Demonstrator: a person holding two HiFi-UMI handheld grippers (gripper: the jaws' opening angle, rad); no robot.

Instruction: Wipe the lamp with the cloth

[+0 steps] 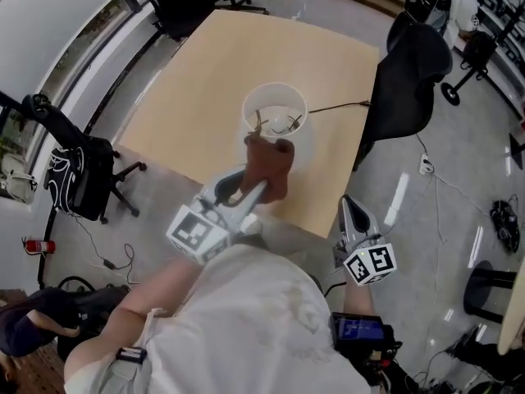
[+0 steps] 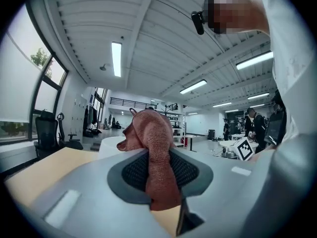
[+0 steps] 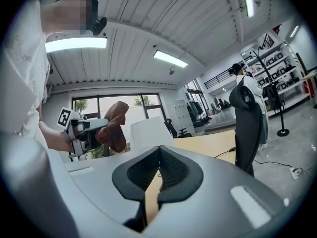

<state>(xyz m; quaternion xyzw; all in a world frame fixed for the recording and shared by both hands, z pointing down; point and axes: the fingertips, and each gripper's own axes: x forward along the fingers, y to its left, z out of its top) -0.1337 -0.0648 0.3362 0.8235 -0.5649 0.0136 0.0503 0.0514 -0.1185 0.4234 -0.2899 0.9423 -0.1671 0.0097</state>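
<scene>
Two in play: the left gripper (image 1: 254,191) reaches out over the table (image 1: 205,80); the right gripper (image 1: 350,212) hangs back at the table's near edge.
Left claw: pinching the cloth (image 1: 269,167), pads pressed on a fold of it and kept partway apart by the thickness of the fabric.
Right claw: tips pressed together with nothing between them; only tabletop shows through the slit lower down.
Cloth, where: up in the air just on the near side of the lamp (image 1: 271,90). A wad stands out past the left jaws and a tail droops below them. Whether it touches the shade, I cannot tell.
Cloth, handling: my read is light, soft, floppy and plush enough not to slip. Held low on the bunch like this, it offers a padded front for wiping.
Lamp, where: white cylinder shade, upright, open top, about mid-table, beyond the cloth.
Lamp, handling: I judge it light and easy to rock, with a thin shade that could dent. Gentle strokes look wise, and the free right claw could steady it low down rather than on the shade. The base is hidden from here.
Cable (image 1: 336,105): runs from the lamp to the table's right edge. A snag there could drag the lamp, I reckon.
</scene>
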